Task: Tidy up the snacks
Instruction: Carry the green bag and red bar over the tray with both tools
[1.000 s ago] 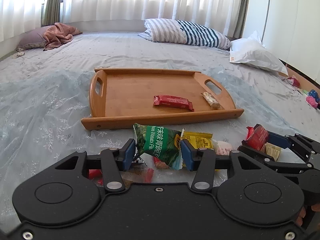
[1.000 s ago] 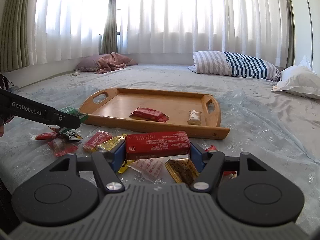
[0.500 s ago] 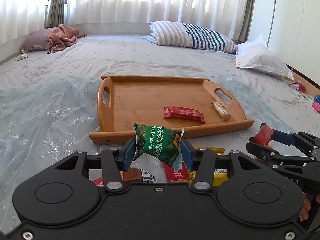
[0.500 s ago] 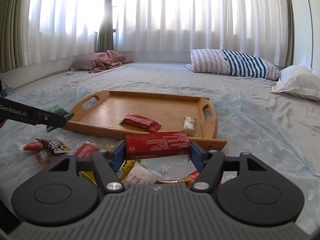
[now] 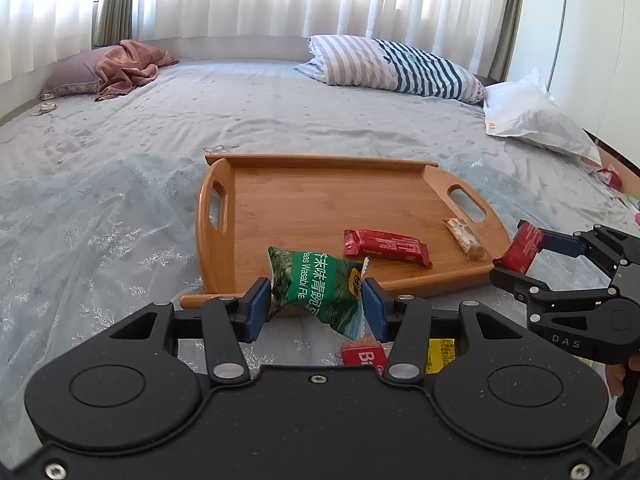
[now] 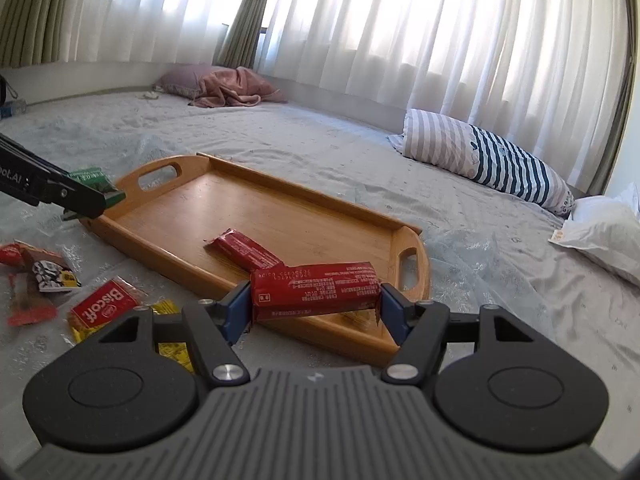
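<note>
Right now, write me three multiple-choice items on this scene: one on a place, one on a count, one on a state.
1. Where does the striped pillow lie?
A. On the tray
B. Beyond the tray, by the curtains
C. Among the loose snacks

2. How many snacks lie on the tray?
A. Two
B. None
C. Five

3. What is the left gripper doing?
A. Open, holding nothing
B. Shut on a red bar
C. Shut on the green packet

Answers:
1. B: the pillow rests far up the bed, past the tray's far rim.
2. A: only a red bar and a pale bar lie on the wood.
3. C: both blue pads press on the green packet; the right gripper grips the red pack.
</note>
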A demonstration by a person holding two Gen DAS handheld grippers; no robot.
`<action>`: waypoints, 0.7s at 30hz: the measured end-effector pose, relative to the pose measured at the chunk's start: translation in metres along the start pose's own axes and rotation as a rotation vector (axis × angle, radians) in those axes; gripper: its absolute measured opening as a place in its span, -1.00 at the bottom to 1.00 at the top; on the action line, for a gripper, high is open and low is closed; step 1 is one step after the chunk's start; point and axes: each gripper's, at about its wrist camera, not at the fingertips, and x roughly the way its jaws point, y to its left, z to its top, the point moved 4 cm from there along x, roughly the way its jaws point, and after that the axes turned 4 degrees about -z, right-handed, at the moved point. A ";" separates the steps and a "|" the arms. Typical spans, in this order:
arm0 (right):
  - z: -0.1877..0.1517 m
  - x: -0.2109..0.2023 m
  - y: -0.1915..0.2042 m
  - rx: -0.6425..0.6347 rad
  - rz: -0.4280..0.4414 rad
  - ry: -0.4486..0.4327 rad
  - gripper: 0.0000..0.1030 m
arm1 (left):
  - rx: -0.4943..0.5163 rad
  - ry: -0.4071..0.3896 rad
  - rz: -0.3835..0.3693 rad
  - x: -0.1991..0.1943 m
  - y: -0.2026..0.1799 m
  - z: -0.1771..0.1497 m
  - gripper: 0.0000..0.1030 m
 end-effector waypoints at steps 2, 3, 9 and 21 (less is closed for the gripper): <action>0.003 0.010 -0.002 -0.032 0.007 0.010 0.35 | -0.006 0.008 0.008 0.007 0.002 0.004 -0.09; 0.004 0.015 -0.003 -0.051 0.011 0.017 0.36 | -0.010 0.013 0.009 0.011 0.003 0.005 -0.09; 0.007 0.048 0.001 -0.222 0.046 0.057 0.40 | -0.025 0.040 0.024 0.035 0.008 0.016 -0.09; 0.014 0.086 0.006 -0.334 0.193 0.101 0.40 | -0.027 0.085 0.051 0.081 0.012 0.030 -0.09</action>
